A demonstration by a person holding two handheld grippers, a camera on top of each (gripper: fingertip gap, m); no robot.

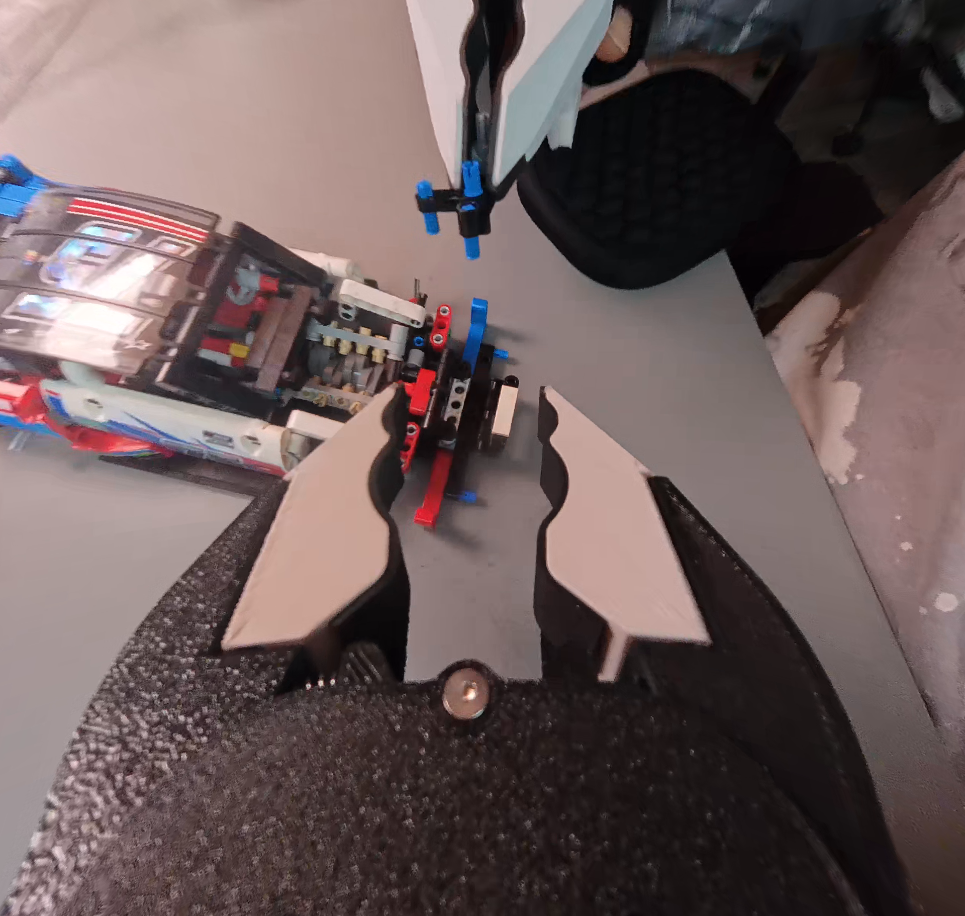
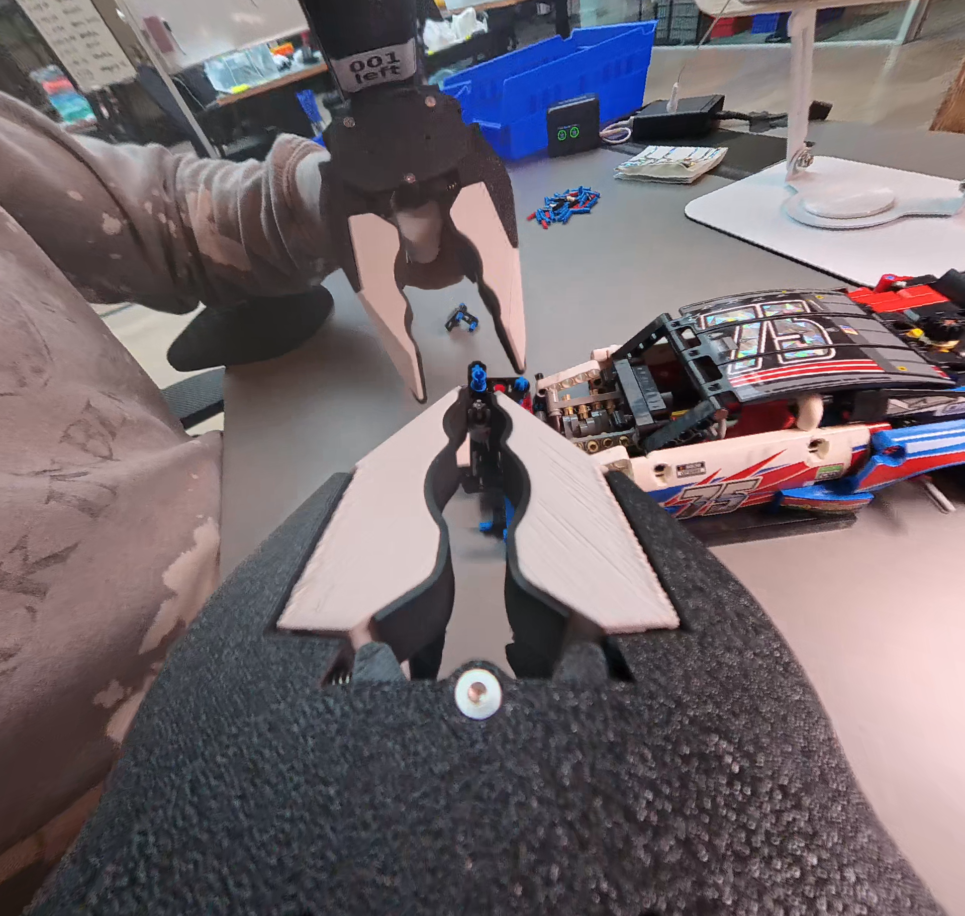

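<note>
A brick-built racing car lies on the grey table, its open front frame of red, blue and black beams towards me. My left gripper is open and empty, with its fingers on either side of that front frame. My right gripper comes down from above, shut on a small black connector piece with blue pins, held a little above the car's front. In the right wrist view the right gripper grips that piece, the left gripper hangs open beyond it, and the car lies to the right.
A small black-and-blue piece lies on the table behind the left gripper. Farther back are a pile of blue and red pins, a blue bin, a black box and a white stand base. A black chair stands past the table edge. The gap from one gripper's tips to the other's is roughly 7 centimeters.
</note>
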